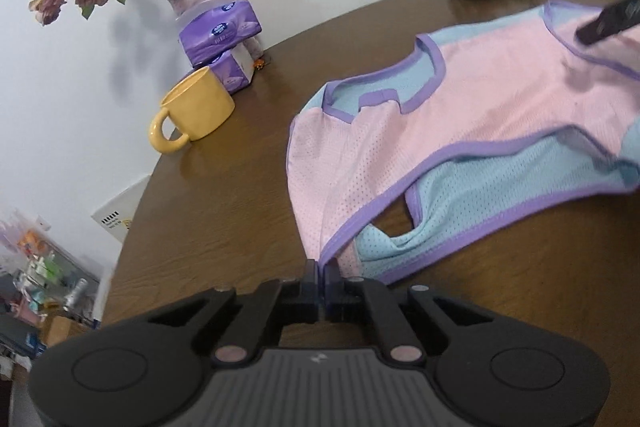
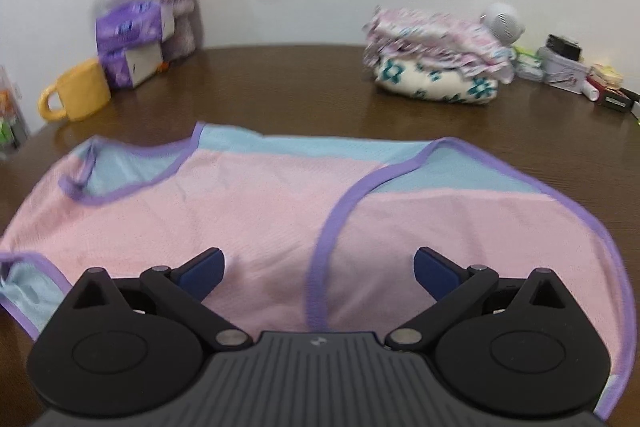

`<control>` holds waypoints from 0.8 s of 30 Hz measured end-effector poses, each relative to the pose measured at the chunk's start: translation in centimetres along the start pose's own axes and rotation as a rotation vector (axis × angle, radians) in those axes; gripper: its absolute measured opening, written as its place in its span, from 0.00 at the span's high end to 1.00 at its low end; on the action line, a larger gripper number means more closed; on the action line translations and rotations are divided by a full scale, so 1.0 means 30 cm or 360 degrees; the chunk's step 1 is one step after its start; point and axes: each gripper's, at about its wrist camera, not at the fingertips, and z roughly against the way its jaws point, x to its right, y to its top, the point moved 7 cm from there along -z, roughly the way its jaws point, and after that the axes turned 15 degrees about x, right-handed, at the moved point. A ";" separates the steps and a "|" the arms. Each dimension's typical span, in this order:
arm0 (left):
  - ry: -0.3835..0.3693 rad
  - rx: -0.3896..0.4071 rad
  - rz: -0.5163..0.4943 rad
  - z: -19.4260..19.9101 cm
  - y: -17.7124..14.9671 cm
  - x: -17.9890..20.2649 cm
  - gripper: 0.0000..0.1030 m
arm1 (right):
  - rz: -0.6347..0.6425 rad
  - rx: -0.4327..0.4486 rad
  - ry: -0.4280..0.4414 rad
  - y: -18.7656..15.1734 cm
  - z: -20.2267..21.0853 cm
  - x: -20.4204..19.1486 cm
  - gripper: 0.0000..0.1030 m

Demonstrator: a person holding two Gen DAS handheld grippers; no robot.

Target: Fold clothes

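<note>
- A pink and blue mesh vest (image 1: pixel 460 115) with purple trim lies spread on a brown wooden table (image 1: pixel 224 187).
- The left gripper (image 1: pixel 322 269) is pinched tight on the vest's corner at 6 o'clock.
- The right gripper (image 2: pixel 318 267) hangs over the pink middle, fingers spread wide and holding nothing.
- Risk: thin mesh may slip from the pinch, or drag and bunch, skewing any fold.
- A yellow mug (image 1: pixel 192 115) stands at 9 o'clock, and a pile of folded clothes (image 2: pixel 436 67) at 1 o'clock.
- The right view is blurred; the vest's right edge is cut off.

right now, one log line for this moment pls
step: fold vest | left claw: shut on vest corner | right claw: open over vest | table: folded pile behind
</note>
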 end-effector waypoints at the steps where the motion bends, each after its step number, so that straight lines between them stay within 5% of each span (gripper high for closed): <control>1: 0.0007 -0.0004 0.0003 0.005 -0.002 -0.005 0.93 | -0.0015 0.0014 0.0006 0.006 0.019 0.015 0.00; 5: 0.0004 0.0111 0.0225 0.075 0.047 -0.041 0.57 | -0.0025 0.0016 0.0080 -0.003 0.109 0.092 0.00; 6: -0.0045 0.0164 0.0276 0.101 0.067 -0.038 0.55 | -0.0004 0.0005 0.0095 -0.013 0.134 0.115 0.00; 11: -0.0579 0.0259 0.0378 0.179 0.147 0.102 0.54 | 0.0136 -0.0099 0.0221 -0.056 0.232 0.154 0.05; 15: -0.0883 0.0228 0.0310 0.172 0.178 0.283 0.54 | 0.0249 -0.0200 0.0315 -0.087 0.268 0.124 0.22; 19: -0.0972 0.0224 0.0194 0.158 0.196 0.404 0.54 | 0.0300 -0.0299 0.0364 -0.126 0.286 0.111 0.48; 24: -0.0983 0.0216 0.0066 0.140 0.194 0.465 0.57 | 0.0266 -0.0342 0.0451 -0.150 0.325 0.115 0.60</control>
